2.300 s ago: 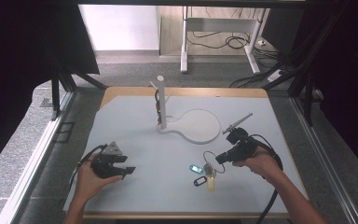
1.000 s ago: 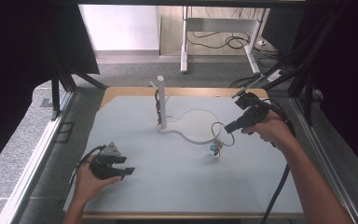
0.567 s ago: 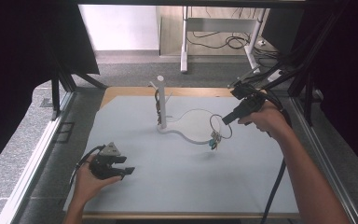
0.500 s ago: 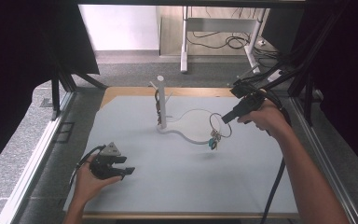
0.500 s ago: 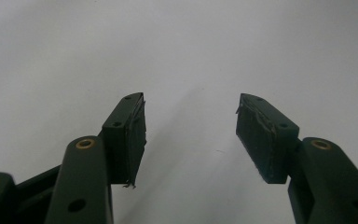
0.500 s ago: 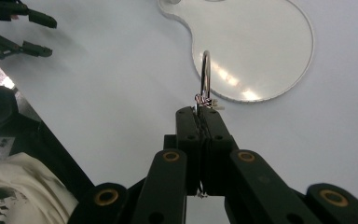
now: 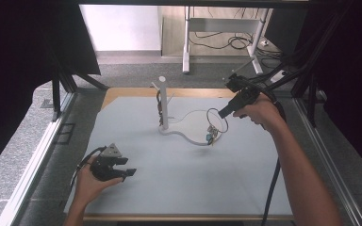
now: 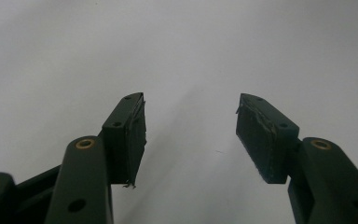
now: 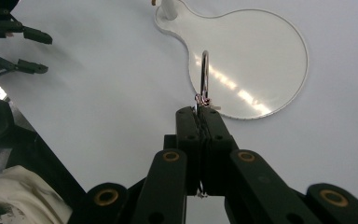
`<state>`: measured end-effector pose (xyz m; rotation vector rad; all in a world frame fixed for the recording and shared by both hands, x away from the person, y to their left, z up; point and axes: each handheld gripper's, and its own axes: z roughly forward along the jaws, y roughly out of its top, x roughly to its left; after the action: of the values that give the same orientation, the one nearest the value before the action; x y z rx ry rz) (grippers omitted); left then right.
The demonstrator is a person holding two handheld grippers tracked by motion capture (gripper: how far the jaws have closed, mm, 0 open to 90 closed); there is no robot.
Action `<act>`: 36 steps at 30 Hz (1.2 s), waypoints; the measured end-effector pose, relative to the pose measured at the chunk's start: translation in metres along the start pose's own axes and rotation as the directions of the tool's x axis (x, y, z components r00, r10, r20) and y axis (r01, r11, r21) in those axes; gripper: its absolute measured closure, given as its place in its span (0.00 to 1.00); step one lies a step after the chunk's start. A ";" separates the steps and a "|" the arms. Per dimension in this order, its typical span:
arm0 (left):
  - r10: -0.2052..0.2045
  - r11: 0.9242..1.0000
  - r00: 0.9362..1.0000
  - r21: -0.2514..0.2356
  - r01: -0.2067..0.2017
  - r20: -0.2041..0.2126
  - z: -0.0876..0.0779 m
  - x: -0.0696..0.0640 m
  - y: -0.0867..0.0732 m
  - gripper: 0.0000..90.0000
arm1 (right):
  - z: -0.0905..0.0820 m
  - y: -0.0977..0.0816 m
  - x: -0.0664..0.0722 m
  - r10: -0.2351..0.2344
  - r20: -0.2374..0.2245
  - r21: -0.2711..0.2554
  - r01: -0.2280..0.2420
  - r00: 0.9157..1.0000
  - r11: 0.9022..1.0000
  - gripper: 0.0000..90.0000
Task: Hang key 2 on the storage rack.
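One table (image 7: 169, 188) with a pale grey top carries one white stand (image 7: 163, 103): an upright post near the middle of the far edge, on a flat base (image 9: 256, 60) that widens into a round disc toward the right. Something dark hangs on the post; what it is cannot be made out.

There are two grippers, one in each hand. The right gripper (image 7: 222, 113) is raised above the right part of the disc, toward the far right corner of the table. Its jaws are pressed together on one ring (image 7: 217, 120), a thin dark loop that hangs free in the air. From the ring's lower edge dangles a small cluster of keys or tags (image 7: 210, 136), one of them teal, over the near rim of the disc; their number cannot be told. In the right gripper view the ring stands edge-on just past the closed jaws.

The left gripper (image 7: 127, 172) rests near the near left corner of the table, in the left hand (image 7: 92, 181). Its jaws stand wide apart with nothing between them, bare tabletop behind.
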<state>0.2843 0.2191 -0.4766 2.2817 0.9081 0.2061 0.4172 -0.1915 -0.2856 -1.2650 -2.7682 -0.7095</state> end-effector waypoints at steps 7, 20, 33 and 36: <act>0.002 1.000 1.000 0.000 -0.002 0.002 0.000 0.000 0.000 0.48 | -0.002 0.013 0.001 0.004 0.006 0.004 -0.004 1.000 1.000 0.98; -0.006 1.000 1.000 -0.016 0.006 0.000 -0.006 0.002 -0.001 0.48 | 0.007 0.032 0.002 0.007 0.023 0.018 -0.007 1.000 1.000 0.98; -0.008 1.000 1.000 -0.022 0.008 0.012 -0.008 0.003 -0.002 0.48 | 0.008 0.049 0.004 0.007 0.025 0.008 -0.008 1.000 1.000 0.98; -0.008 1.000 1.000 -0.020 0.008 0.012 -0.008 0.003 -0.002 0.48 | 0.011 0.053 0.003 0.000 0.027 0.016 -0.001 1.000 1.000 0.98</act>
<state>0.2830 0.2262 -0.4723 2.2580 0.9047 0.1979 0.4551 -0.1546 -0.2739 -1.2821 -2.7890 -0.6742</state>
